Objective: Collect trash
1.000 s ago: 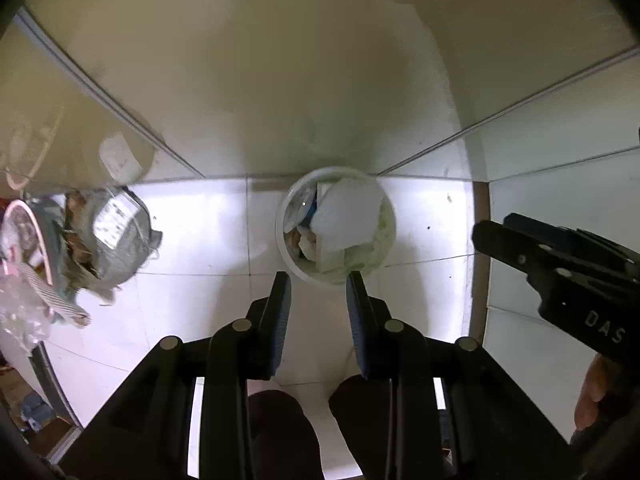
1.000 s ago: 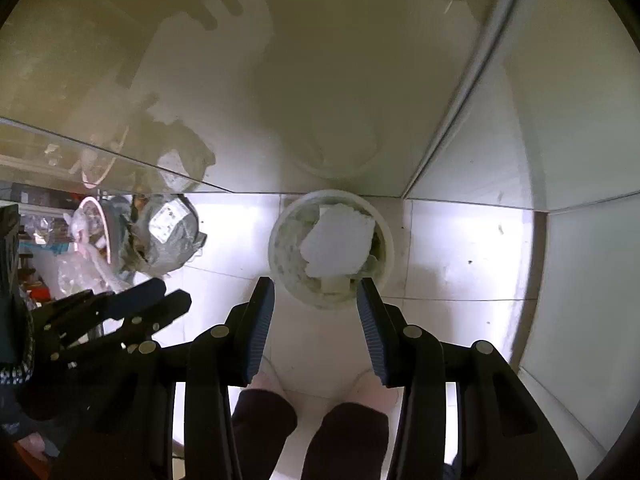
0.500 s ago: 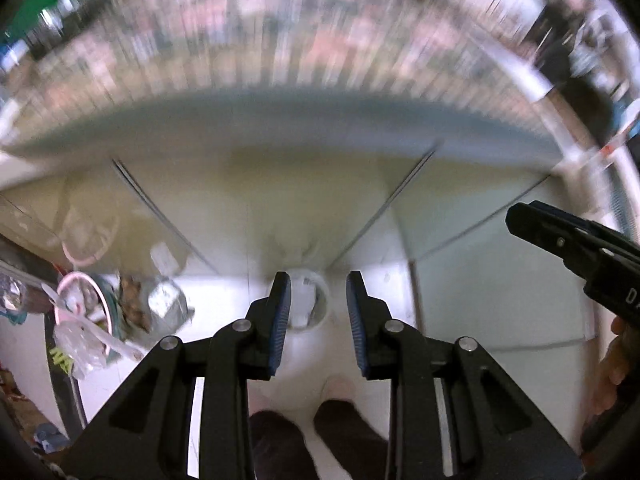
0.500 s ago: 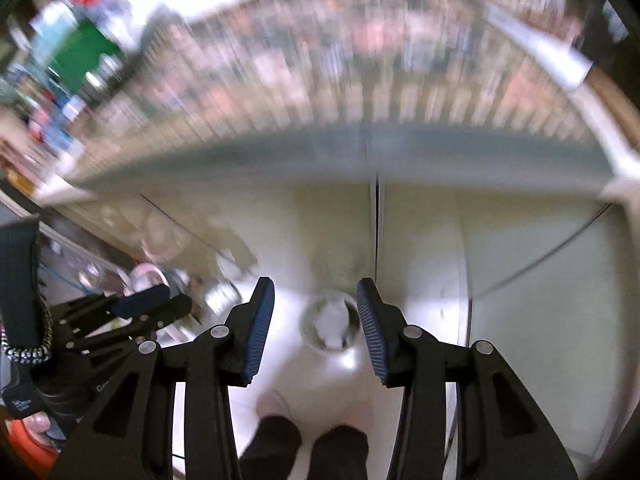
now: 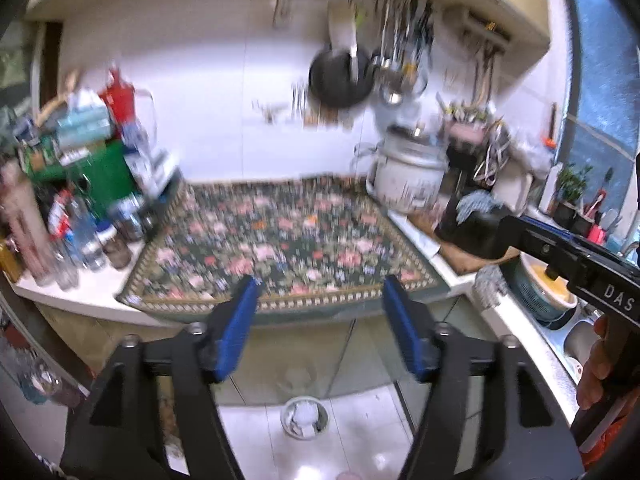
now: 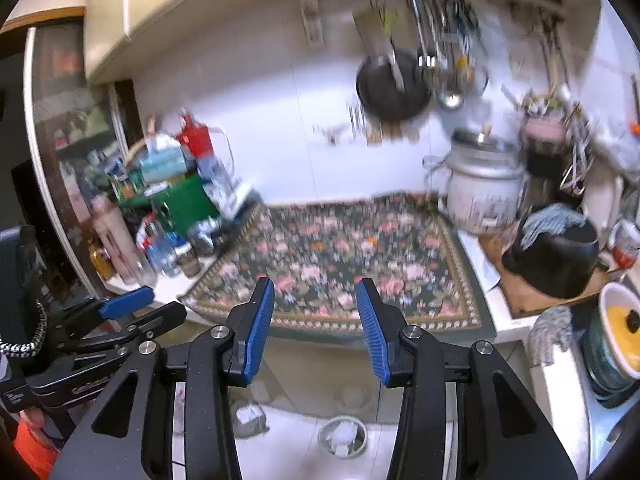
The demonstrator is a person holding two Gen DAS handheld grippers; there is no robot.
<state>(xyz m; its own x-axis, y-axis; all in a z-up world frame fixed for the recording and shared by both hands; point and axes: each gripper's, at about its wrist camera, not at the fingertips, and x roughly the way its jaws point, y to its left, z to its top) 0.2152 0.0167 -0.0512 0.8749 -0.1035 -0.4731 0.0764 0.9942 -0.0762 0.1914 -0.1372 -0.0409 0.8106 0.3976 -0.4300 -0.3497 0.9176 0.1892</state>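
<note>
A small white trash bin (image 5: 304, 416) full of crumpled white paper stands on the tiled floor below the counter; it also shows in the right wrist view (image 6: 342, 436). My left gripper (image 5: 322, 326) is open and empty, held high in front of the floral cloth (image 5: 280, 240). My right gripper (image 6: 315, 328) is open and empty at about the same height. Each gripper shows at the edge of the other's view. No trash is visible on the cloth.
The counter holds bottles and boxes (image 5: 80, 200) at left, a rice cooker (image 5: 408, 176) and a black pot (image 6: 554, 256) at right. A pan (image 5: 340, 74) and utensils hang on the wall. A grey bag (image 6: 250, 416) lies on the floor.
Both grippers have swung up from looking down at the bin to facing the counter and wall. The left jaws have opened wider. The bin now looks small and low in both views.
</note>
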